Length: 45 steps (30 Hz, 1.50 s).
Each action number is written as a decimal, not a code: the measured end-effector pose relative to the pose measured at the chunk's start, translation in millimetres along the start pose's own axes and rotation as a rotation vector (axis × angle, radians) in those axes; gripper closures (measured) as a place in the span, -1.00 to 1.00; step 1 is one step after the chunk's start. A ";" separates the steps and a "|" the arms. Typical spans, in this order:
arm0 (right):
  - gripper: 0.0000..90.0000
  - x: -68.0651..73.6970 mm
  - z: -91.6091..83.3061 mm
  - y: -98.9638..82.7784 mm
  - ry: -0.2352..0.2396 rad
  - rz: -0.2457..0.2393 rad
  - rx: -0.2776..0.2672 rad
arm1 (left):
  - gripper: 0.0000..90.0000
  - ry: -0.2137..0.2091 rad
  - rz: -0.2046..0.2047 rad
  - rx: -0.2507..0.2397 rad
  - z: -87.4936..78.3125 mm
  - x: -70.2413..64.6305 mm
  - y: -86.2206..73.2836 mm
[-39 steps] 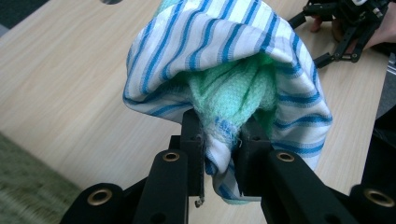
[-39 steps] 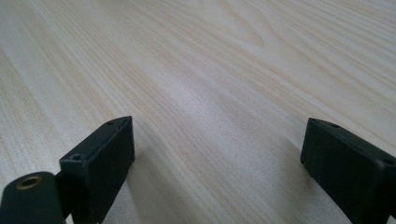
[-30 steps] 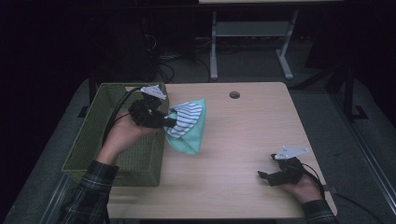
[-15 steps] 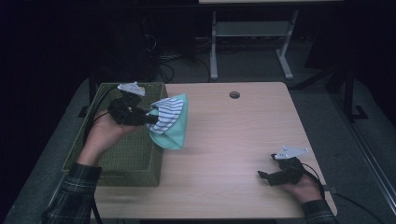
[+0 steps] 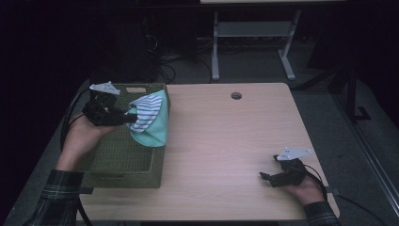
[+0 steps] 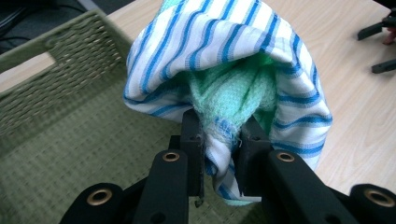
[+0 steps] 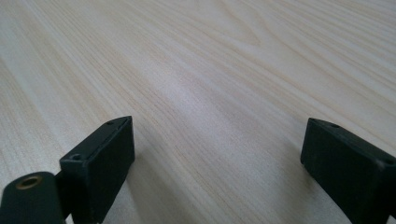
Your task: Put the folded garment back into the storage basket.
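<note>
Striped blue-and-white cloth [image 6: 224,56] with a mint-green towelling layer bunched inside it hangs in the air, pinched between the jaws of the left gripper [image 6: 223,140], and the pads are biting hard into the folds! From the high view the cloth [image 5: 149,118] dangles right over the near-right edge of the olive woven basket [image 5: 120,160], part of it above the basket's floor and part above the tabletop. Left gripper [image 5: 123,117] points level toward the table's middle, held up by the left hand [image 5: 82,136] with a plaid sleeve [image 5: 51,197] below it. That basket sits at the left end of the light wooden table [image 5: 226,141].

Over at the near-right corner, well apart from the cloth, the right gripper [image 5: 266,176] lies low on the wood in the right hand [image 5: 306,188], and the right gripper view shows its jaws spread wide with bare tabletop between them. A round cable hole [image 5: 236,95] marks the table's far edge.
</note>
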State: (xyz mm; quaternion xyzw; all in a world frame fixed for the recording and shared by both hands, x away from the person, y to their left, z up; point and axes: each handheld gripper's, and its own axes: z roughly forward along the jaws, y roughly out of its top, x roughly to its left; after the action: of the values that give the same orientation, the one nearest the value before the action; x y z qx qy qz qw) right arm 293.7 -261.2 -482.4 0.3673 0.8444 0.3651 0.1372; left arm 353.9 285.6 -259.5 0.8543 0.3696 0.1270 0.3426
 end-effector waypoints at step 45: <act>-0.79 -0.1 0.2 0.4 -0.004 0.002 0.001 | 0.67 0.043 -0.166 0.112 45.0 50.8 -70.0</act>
State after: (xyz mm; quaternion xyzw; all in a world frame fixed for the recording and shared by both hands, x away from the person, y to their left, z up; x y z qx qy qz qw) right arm 294.1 -261.0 -482.2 0.3691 0.8438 0.3641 0.1385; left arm 372.2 334.5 -341.8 0.8357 0.4529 0.0955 0.2955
